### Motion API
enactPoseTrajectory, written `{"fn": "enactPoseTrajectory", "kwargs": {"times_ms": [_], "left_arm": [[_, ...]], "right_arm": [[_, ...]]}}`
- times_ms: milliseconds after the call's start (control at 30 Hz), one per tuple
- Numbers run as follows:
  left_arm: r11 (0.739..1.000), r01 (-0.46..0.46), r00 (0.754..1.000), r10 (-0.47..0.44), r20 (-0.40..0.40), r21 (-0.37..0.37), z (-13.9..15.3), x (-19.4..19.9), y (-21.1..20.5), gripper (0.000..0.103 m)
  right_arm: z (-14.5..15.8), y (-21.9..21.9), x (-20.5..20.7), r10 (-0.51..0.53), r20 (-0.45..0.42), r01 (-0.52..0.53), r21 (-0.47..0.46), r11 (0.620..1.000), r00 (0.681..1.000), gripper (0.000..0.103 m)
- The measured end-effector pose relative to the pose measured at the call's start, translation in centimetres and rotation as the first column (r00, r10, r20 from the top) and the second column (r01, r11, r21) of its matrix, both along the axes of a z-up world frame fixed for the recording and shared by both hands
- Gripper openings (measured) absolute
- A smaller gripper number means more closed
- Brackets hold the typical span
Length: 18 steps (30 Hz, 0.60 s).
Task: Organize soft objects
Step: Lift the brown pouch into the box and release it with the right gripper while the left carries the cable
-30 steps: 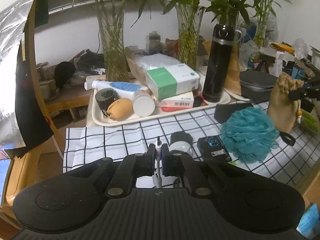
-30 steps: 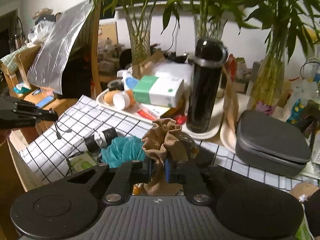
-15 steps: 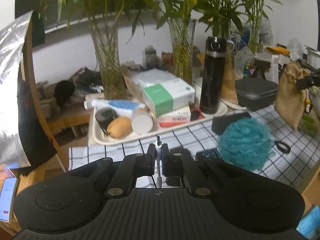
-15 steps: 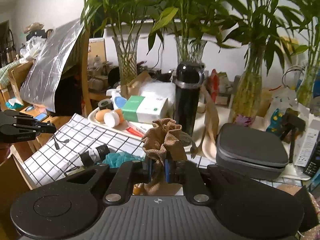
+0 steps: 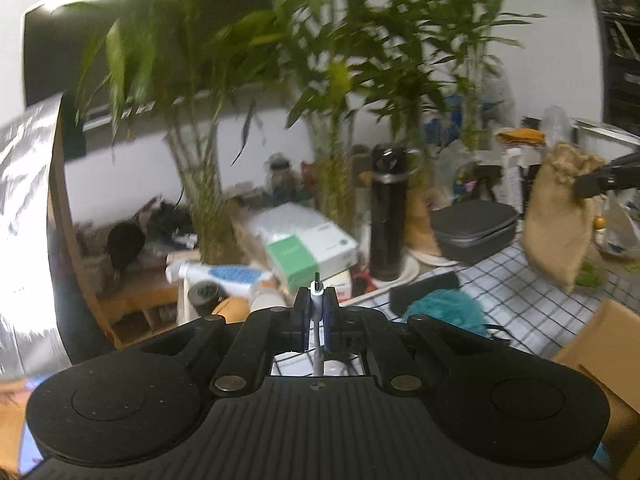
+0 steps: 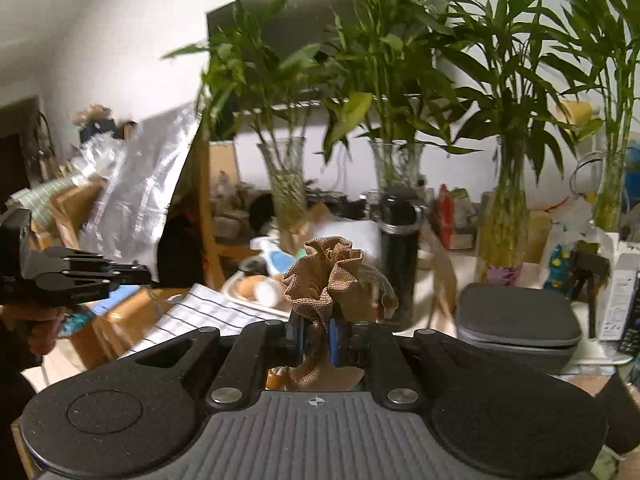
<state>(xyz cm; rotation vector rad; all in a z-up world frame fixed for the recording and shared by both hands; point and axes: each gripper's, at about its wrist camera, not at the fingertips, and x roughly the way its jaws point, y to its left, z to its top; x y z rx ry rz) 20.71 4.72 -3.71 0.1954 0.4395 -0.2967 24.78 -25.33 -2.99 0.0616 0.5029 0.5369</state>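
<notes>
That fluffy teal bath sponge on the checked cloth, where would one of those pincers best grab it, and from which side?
Probably from above, pinching the top of the teal bath pouf. It is a soft ruffled ball lying on the checked cloth, so any bunch of mesh would squash between the fingers. A black block sits close behind it, so a level approach looks cramped. Both grippers are busy now.

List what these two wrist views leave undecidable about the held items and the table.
- Tan burlap drawstring pouch: contents unseen, mouth cinched; right gripper body covers its bottom in the right wrist view.
- Thin white cable in left gripper: far end hidden beneath the gripper body, left wrist view.
- Green-and-white box: print blurred.
- Teal mesh bath pouf: lower part hidden.
</notes>
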Motion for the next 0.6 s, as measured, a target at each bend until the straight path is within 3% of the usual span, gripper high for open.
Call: {"fn": "enactPoseTrajectory", "kwargs": {"times_ms": [333, 600], "left_arm": [[0.992, 0.126, 0.992, -0.124, 0.038, -0.033, 3.5, -5.6, -2.6, 0.007], [0.979, 0.177, 0.984, -0.179, -0.005, -0.101, 4.2, -9.2, -3.3, 0.007]], "right_arm": [[1.4, 0.2, -4.4, 0.084, 0.014, -0.085, 0.105, 0.991, 0.996, 0.014], [1.3, 1.6, -7.8, 0.199, -0.019, -0.195, 0.128, 0.973, 0.98, 0.014]]}}
